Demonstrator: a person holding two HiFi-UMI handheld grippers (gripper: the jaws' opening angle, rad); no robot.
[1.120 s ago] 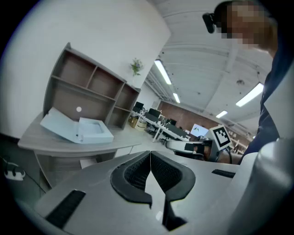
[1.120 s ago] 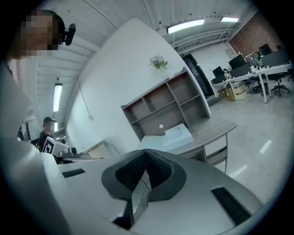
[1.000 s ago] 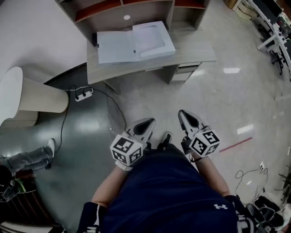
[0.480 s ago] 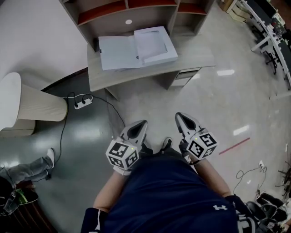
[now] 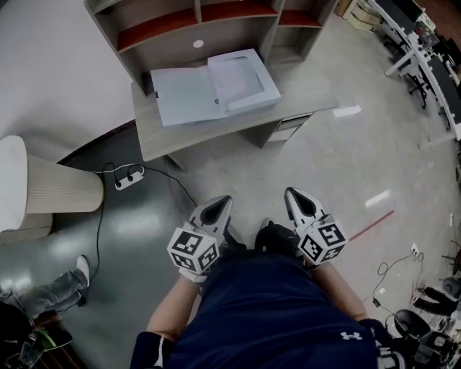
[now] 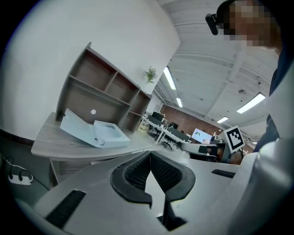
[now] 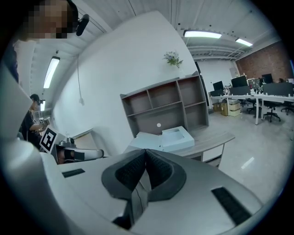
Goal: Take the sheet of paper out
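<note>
An open pale blue file box [image 5: 216,86] lies on a light wooden desk [image 5: 230,126] well ahead of me; its lid is folded out to the left and its tray to the right. It also shows in the left gripper view as the box [image 6: 94,133] and in the right gripper view as the box [image 7: 165,137]. No separate sheet of paper can be made out. My left gripper [image 5: 215,209] and right gripper [image 5: 299,202] are held close to my body, far short of the desk. Both are shut with nothing between the jaws.
A shelf unit [image 5: 194,21] stands on the desk against the wall. A power strip [image 5: 128,175] and its cable lie on the floor left of the desk, beside a round cream column [image 5: 36,191]. Another person's leg [image 5: 43,292] is at lower left. Office desks and chairs [image 5: 425,65] stand far right.
The desk and box have shifted slightly in the head view as I moved toward them. Both grippers stay shut near my body, the right one turned a little.
</note>
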